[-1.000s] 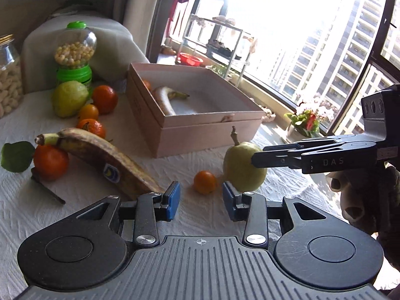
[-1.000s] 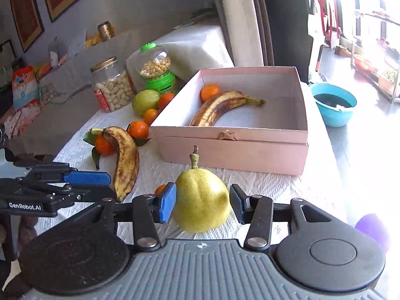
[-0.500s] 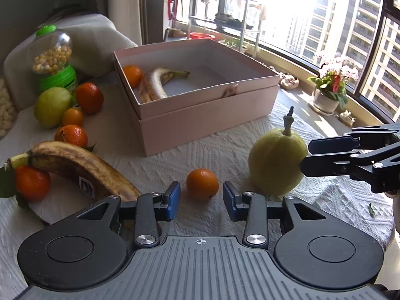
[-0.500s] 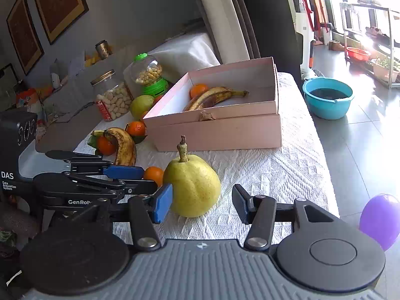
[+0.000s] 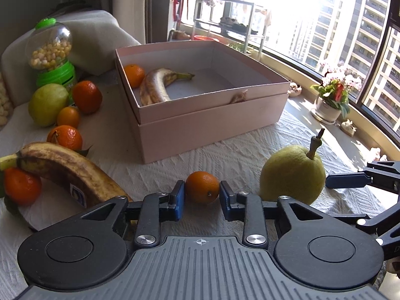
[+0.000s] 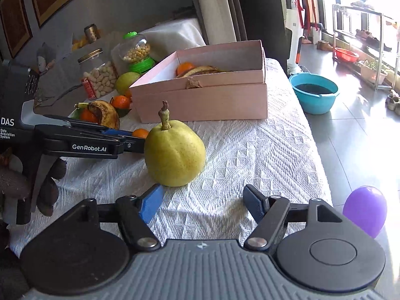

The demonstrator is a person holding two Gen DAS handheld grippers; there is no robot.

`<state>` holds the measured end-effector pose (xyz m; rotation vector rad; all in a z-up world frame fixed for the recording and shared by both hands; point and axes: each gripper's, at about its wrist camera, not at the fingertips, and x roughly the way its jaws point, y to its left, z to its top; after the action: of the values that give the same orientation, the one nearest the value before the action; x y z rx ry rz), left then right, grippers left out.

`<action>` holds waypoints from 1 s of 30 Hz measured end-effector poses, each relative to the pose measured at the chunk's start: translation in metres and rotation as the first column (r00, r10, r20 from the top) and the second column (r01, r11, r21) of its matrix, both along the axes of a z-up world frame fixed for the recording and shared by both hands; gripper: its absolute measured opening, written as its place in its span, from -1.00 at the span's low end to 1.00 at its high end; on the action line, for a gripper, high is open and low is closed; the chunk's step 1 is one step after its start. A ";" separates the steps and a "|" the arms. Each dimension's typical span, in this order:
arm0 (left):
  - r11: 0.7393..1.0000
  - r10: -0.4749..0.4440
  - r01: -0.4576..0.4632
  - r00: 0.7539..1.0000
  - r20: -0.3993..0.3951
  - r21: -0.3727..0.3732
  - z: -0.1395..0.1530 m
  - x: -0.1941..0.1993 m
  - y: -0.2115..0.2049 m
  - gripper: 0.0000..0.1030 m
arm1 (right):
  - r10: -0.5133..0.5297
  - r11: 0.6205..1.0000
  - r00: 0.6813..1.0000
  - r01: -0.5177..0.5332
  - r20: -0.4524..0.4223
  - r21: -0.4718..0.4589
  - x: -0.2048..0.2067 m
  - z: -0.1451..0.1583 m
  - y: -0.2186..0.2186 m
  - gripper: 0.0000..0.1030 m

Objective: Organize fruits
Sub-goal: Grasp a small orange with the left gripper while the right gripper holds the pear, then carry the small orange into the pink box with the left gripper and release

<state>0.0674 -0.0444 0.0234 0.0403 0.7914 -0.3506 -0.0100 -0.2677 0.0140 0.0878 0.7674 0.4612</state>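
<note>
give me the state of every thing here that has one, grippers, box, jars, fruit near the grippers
left gripper: jaws around the small orange, grip not certain
right gripper: open wide, empty
pear: upright on the cloth, free
pink box: open, holds a banana and an orange
candy dispenser: capped, part full
nut jar: lidded, nearly full

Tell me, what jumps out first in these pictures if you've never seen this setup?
Probably the big yellow-green pear standing upright on the white cloth, just ahead of the wide-open right gripper. Next, the small orange framed between the blue pads of the left gripper. Behind them sits a pink box holding a browned banana and another orange.
</note>
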 end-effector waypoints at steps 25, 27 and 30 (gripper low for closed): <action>0.997 0.005 -0.010 0.998 -0.057 -0.078 0.003 -0.053 0.028 -0.34 | -0.004 0.998 0.991 0.013 0.134 -0.069 0.010 0.022 0.046 0.79; 0.996 0.006 -0.011 0.999 -0.053 -0.085 0.002 -0.053 0.030 -0.34 | 0.001 0.997 0.992 0.009 0.126 -0.080 0.018 0.021 0.053 0.78; 0.995 0.006 -0.010 0.999 -0.047 -0.095 0.001 -0.055 0.031 -0.34 | 0.026 0.992 0.993 -0.011 0.118 -0.125 0.025 0.018 0.065 0.59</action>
<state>0.0129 -0.0134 0.0242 -0.0606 0.8196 -0.3826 0.0147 -0.2030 0.0315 -0.0623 0.6784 0.4314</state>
